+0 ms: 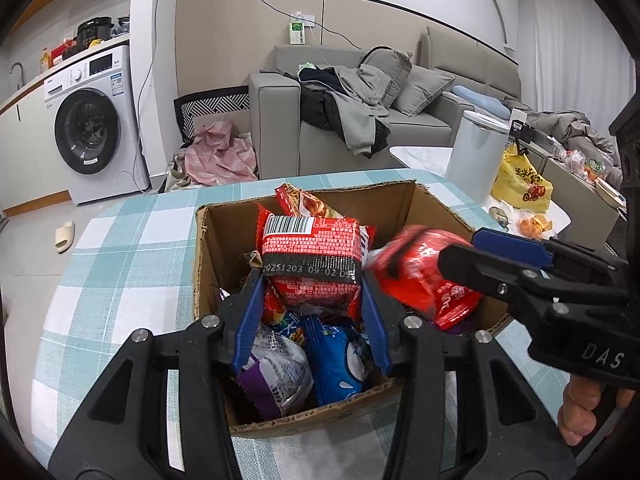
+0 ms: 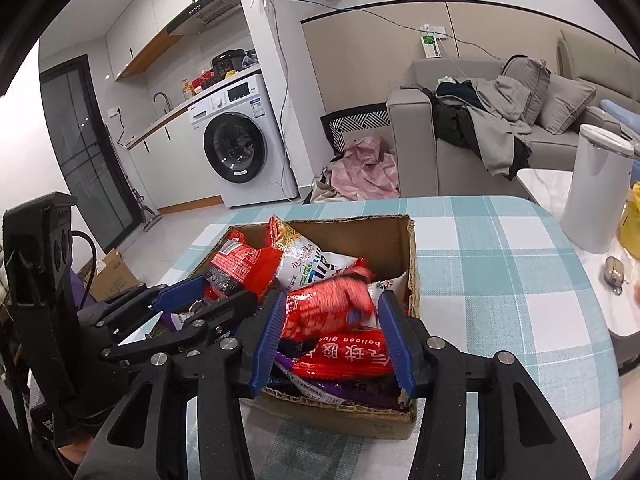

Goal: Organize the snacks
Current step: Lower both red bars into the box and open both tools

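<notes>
An open cardboard box full of snack packets stands on the checked tablecloth. In the left wrist view my left gripper hangs over the box, shut on a red packet with a barcode, both blue pads pressing its sides. My right gripper comes in from the right over the same box. A second red packet lies blurred between its pads with a small gap at the right pad. The left gripper and its packet also show in the right wrist view.
Blue, purple-silver and white-green packets and a red "balloon glue" packet fill the box. A white bin, a yellow bag and oranges sit to the right. Sofa and washing machine stand behind.
</notes>
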The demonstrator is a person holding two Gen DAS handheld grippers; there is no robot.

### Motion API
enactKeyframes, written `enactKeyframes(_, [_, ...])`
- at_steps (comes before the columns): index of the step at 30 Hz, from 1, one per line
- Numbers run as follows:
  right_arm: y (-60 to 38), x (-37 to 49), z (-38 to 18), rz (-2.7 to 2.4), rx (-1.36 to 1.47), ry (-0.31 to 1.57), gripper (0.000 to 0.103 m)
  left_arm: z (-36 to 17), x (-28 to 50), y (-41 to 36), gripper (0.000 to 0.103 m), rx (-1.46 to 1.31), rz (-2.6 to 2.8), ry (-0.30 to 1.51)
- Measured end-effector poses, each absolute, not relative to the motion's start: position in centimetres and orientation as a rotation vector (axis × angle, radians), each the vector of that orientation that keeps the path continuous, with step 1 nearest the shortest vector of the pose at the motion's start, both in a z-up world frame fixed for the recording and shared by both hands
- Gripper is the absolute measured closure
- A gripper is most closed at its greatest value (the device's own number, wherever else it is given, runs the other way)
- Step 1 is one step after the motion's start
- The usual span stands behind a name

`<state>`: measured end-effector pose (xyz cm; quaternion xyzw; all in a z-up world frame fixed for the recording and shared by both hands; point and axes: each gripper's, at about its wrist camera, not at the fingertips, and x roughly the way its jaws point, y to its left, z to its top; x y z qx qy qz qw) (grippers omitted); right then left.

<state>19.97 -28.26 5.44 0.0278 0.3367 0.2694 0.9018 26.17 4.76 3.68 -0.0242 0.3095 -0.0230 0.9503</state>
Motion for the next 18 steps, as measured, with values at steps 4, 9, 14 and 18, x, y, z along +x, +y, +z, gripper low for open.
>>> enactKeyframes(4, [-28.5, 19.5, 5.9, 0.553, 0.047, 0.686, 0.051, 4.0, 25.6, 4.8, 0.051, -0.047, -0.049, 0.635])
enactKeyframes(9, [-29.4, 18.5, 6.3, 0.545, 0.054, 0.668, 0.028, 5.0, 23.6, 5.1, 0.018, -0.043, -0.031, 0.600])
enactKeyframes(14, [-30.7, 17.3, 6.9, 0.553, 0.077, 0.644, 0.006, 5.9, 21.6, 5.2, 0.012, -0.029, -0.019, 0.584])
enactKeyframes(18, [-31.3, 16.2, 7.2, 0.575, 0.081, 0.637, 0.001, 6.7, 19.4, 5.5, 0.000, -0.044, -0.014, 0.544])
